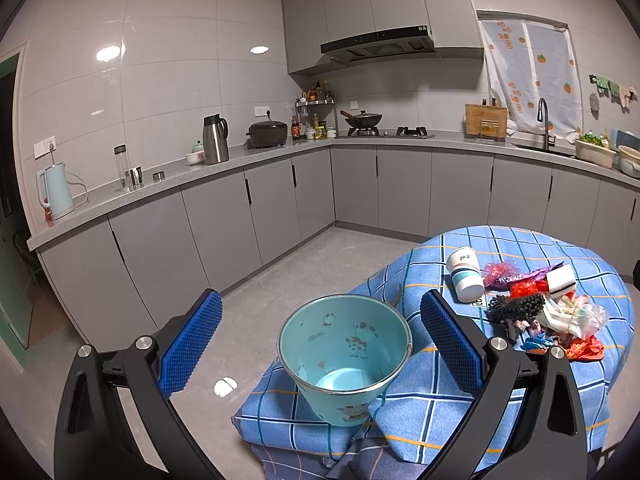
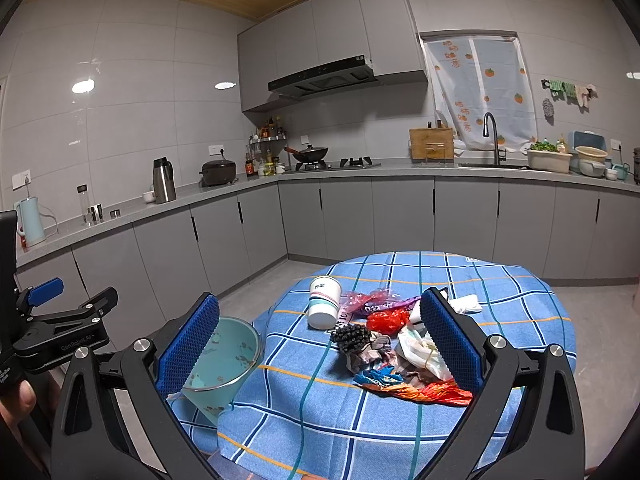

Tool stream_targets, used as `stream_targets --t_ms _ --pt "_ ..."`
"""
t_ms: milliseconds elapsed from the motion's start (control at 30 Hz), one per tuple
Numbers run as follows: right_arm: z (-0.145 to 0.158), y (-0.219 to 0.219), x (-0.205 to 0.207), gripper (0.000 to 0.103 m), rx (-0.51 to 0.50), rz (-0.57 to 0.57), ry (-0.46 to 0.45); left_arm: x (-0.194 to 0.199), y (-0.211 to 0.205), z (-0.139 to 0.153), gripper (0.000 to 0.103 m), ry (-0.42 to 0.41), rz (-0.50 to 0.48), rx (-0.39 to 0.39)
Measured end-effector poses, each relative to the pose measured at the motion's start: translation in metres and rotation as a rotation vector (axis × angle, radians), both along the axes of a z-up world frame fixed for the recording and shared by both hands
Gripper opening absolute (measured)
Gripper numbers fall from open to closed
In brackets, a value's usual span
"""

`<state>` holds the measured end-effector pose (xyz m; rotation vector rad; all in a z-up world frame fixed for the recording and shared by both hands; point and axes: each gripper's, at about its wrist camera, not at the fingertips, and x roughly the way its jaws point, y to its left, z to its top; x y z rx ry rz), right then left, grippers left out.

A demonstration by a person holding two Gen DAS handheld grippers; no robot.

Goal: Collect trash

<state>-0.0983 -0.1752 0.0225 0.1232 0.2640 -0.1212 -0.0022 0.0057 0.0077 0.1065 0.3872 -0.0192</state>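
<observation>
A light blue metal bucket [image 1: 345, 354] with cartoon prints stands empty at the left edge of a table with a blue checked cloth [image 1: 432, 404]. A pile of trash [image 1: 548, 312] lies on the cloth: a tipped white paper cup [image 1: 465, 274], red and purple wrappers, a black mesh bundle, crumpled plastic. My left gripper [image 1: 320, 344] is open around the bucket's level, above it. My right gripper [image 2: 320, 344] is open, hovering before the trash pile [image 2: 400, 344]. The bucket [image 2: 224, 360] and cup [image 2: 324, 302] also show in the right wrist view, with the left gripper's body [image 2: 60, 332] at far left.
Grey kitchen cabinets and counter [image 1: 240, 160] run along the far walls with kettles, a pot, a stove with wok [image 1: 362, 120], a sink and tap [image 1: 544, 124]. Grey floor [image 1: 288, 280] lies between table and cabinets.
</observation>
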Motion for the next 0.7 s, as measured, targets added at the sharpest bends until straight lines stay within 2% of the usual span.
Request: stream_targets --t_ms 700 --pt "-0.0001 -0.0018 0.0001 0.099 0.001 -0.002 -0.001 0.0027 0.0039 0.0032 0.098 -0.004 0.003 -0.006"
